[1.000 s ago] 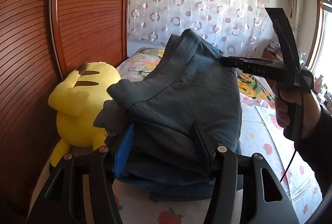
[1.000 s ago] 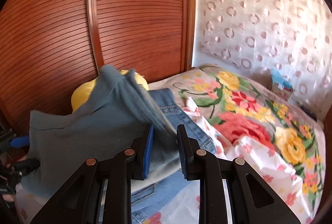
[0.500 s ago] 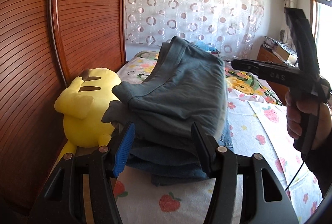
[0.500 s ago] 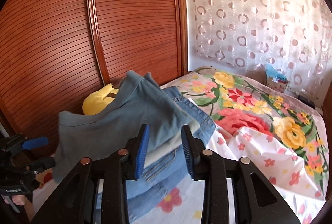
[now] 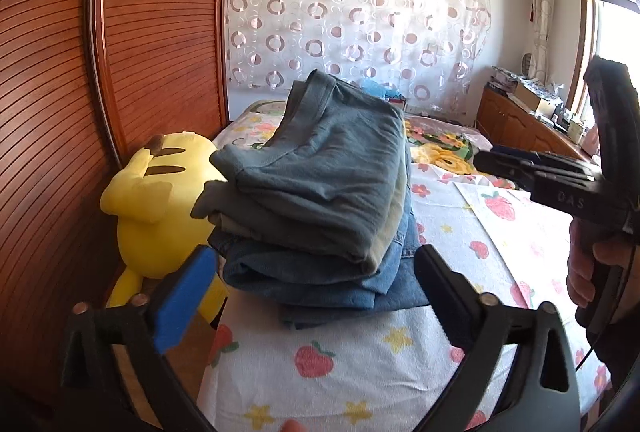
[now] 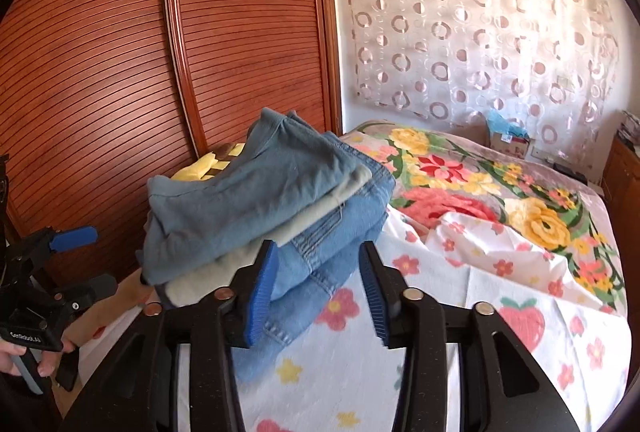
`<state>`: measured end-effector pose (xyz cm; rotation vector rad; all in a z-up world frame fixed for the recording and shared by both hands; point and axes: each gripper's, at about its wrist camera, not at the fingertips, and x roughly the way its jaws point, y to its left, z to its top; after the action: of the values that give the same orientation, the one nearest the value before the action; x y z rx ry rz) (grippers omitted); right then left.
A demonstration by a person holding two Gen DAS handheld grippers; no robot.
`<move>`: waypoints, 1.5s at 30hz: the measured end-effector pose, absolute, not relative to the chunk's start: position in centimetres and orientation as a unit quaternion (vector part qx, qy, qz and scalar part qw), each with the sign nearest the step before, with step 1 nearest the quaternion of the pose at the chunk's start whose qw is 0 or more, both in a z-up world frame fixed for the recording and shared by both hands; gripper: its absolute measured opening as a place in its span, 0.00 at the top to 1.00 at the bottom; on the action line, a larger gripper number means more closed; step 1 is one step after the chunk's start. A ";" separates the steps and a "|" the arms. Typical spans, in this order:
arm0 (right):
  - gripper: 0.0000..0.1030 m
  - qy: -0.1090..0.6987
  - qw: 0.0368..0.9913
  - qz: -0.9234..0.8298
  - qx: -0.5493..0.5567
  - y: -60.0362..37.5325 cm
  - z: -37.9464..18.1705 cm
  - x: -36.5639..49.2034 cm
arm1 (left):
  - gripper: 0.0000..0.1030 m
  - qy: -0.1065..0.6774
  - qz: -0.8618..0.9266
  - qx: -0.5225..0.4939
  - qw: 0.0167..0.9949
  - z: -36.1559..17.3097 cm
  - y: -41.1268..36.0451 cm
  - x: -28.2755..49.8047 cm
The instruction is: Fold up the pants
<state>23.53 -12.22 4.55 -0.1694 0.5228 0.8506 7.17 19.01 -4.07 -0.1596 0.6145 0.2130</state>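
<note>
You are at a bed (image 5: 460,232) with a flowery sheet, a wooden wall on one side and a spotted curtain behind.

Your left tongs (image 5: 316,280) have just been opening and now stand very wide, with nothing held. The pile sits just ahead of them, between the two tips but not touched. Your right tongs (image 6: 316,296) have also just been opening. They are about half open and empty, and the near corner of the jeans lies just in front of the left pad (image 6: 262,300).

The folded pants (image 5: 320,168) lie on top of a pile of clothes (image 6: 312,244), blue jeans underneath. The pile sits near the bed's edge, beside a yellow plush toy (image 5: 160,204).

The pants run long from you toward the curtain. They lie straight ahead of your left tongs, and ahead and to the left of your right tongs. Both are close; I think the left one lines up better. The fold looks done.
</note>
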 end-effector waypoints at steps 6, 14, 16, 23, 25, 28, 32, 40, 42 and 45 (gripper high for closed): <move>0.44 0.257 0.876 0.399 -0.080 -13.1 4.2 22.2 | 0.03 0.304 0.087 -0.084 0.945 -4.0 18.5 6.3; 0.34 0.251 0.885 0.385 -0.070 -15.6 4.5 20.2 | 0.03 0.295 0.072 -0.074 0.950 -3.5 17.0 4.9; 0.32 0.246 0.890 0.378 -0.071 -16.2 4.6 19.2 | 0.03 0.295 0.069 -0.072 0.950 -3.3 16.3 4.6; 0.25 0.242 0.907 0.342 -0.047 -20.5 4.9 15.6 | 0.03 0.283 0.054 -0.058 0.956 -2.1 13.5 3.6; 0.24 0.239 0.912 0.329 -0.045 -21.7 5.0 14.5 | 0.03 0.282 0.050 -0.056 0.956 -2.0 12.6 3.4; 0.24 0.238 0.921 0.305 -0.046 -23.6 5.2 13.0 | 0.03 0.288 0.040 -0.053 0.955 -2.0 11.0 3.5; 0.24 0.239 0.931 0.274 -0.039 -26.3 5.5 11.2 | 0.03 0.289 0.023 -0.045 0.956 -2.1 8.4 3.4; 0.24 0.227 0.952 0.203 -0.037 -30.3 5.7 6.9 | 0.03 0.291 -0.005 -0.029 0.956 -1.8 3.1 2.4; 0.24 0.229 0.953 0.197 -0.026 -31.4 5.6 5.9 | 0.03 0.289 -0.009 -0.022 0.957 -1.4 2.1 2.0; 0.24 0.234 0.953 0.190 -0.023 -32.7 5.4 4.8 | 0.03 0.283 -0.007 -0.018 0.959 -0.7 0.9 1.3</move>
<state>4.77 -32.67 5.38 -0.0477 0.4753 0.3864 1.33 0.85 -0.70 -0.0369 0.5735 -0.0143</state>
